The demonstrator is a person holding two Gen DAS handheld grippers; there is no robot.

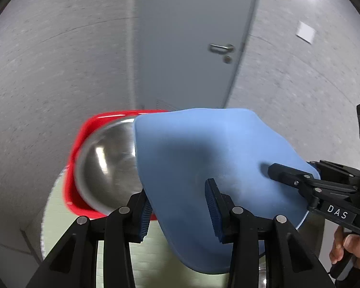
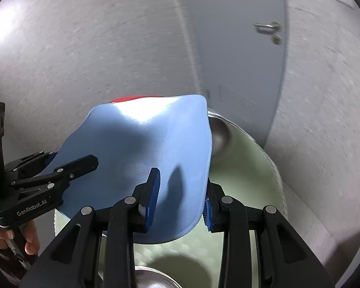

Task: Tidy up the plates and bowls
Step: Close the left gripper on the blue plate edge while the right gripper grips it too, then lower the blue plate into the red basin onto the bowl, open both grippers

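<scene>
Blue plate (image 1: pixel 204 168) hangs tilted in the air above the round table (image 2: pixel 247 168), pinched at opposite rims by the left gripper (image 1: pixel 180 206) and right gripper (image 2: pixel 182 199); beyond its far edge, leftward, waits the steel bowl (image 1: pixel 108 168) in the red basin (image 1: pixel 84 129).

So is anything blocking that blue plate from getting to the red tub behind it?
Partly. The blue plate, gripped on both sides by the left gripper and right gripper, has open air around it. But a steel bowl already lies in the red tub, filling much of it.
</scene>
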